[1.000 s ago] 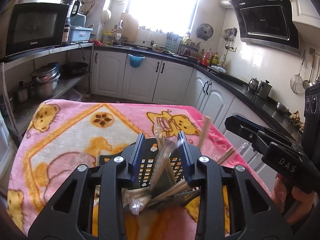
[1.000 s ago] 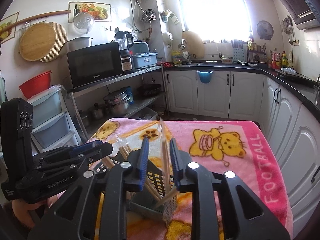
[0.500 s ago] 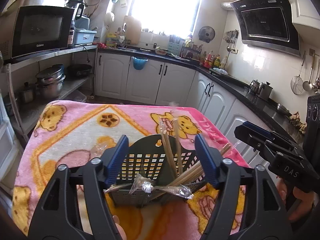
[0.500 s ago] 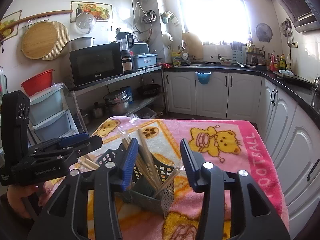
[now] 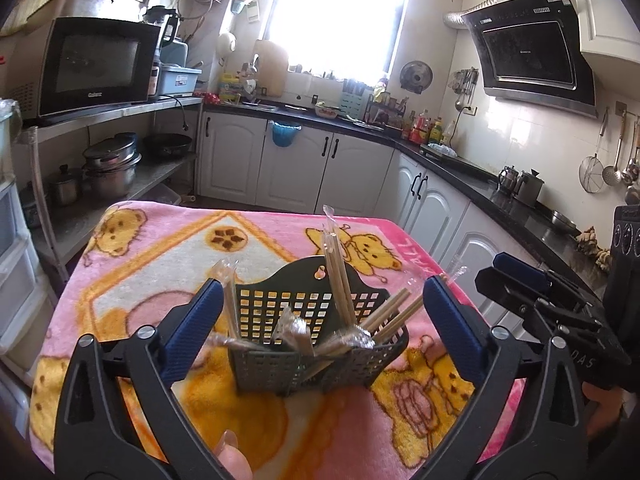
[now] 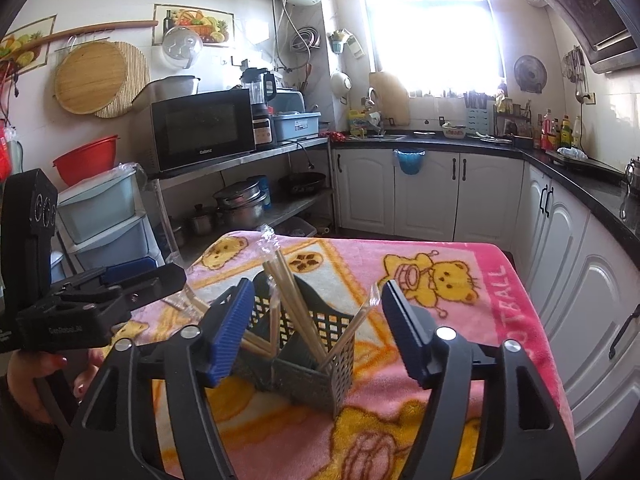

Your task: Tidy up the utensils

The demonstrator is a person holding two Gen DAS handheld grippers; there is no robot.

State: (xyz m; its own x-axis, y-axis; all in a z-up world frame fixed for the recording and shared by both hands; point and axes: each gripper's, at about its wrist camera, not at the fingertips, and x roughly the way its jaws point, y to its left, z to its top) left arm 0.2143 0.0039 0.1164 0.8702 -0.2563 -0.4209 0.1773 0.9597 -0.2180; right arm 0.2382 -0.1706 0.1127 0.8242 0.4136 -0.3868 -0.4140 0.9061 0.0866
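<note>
Chopsticks [image 5: 338, 276] and wrapped utensils all sit in the caddy [image 5: 316, 344]; both the left hand-held gripper [image 5: 320, 328] and right hand-held gripper [image 6: 318, 332] hang spread and empty, so sorting looks finished.

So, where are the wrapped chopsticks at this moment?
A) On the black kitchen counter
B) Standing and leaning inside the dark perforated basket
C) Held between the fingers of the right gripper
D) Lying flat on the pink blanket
B: the wrapped chopsticks stand and lean inside the dark perforated basket, which sits on the pink blanket, while the left gripper and right gripper are both open and hold nothing.
</note>
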